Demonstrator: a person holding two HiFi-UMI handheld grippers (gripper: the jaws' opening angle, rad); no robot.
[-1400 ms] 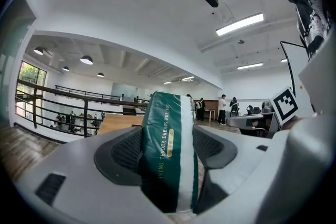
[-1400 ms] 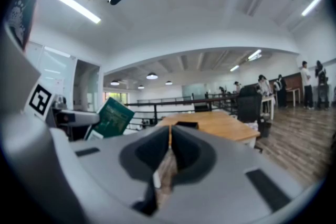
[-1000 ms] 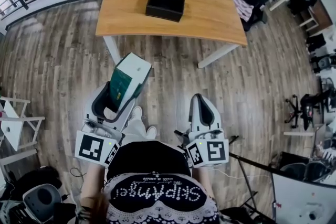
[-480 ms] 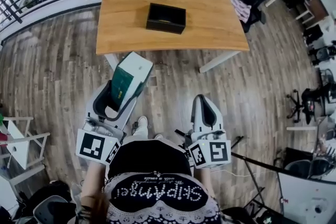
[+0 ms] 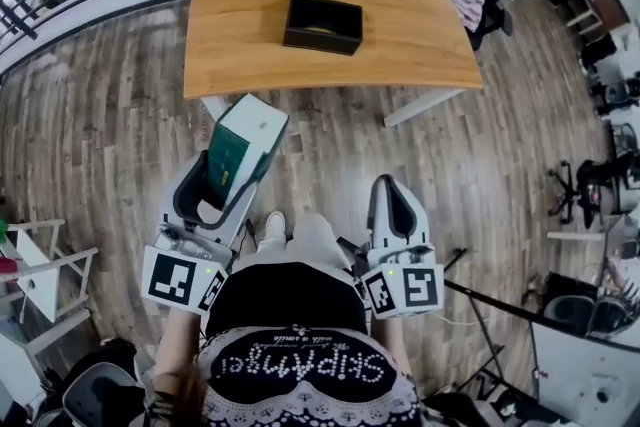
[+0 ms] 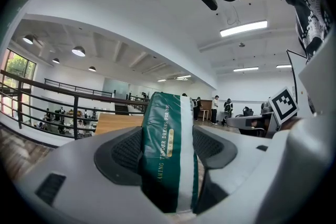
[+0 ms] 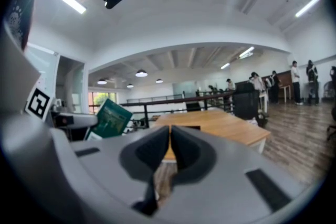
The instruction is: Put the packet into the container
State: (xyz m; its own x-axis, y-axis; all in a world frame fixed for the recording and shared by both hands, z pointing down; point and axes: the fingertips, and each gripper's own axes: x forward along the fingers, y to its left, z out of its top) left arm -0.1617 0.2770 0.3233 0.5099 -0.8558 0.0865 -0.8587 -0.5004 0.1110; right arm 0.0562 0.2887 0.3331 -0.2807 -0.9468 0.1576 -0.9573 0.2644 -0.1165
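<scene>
Left gripper pinches the green-white packet, held above the floor. Right gripper jaws pressed together, empty. Black container sits on the table, at 12 o'clock.

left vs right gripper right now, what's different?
The left gripper is shut on the green and white packet; the right gripper is shut on nothing. The left gripper leans to the right; the right gripper points straight ahead. Both hang over the floor, short of the table.
</scene>
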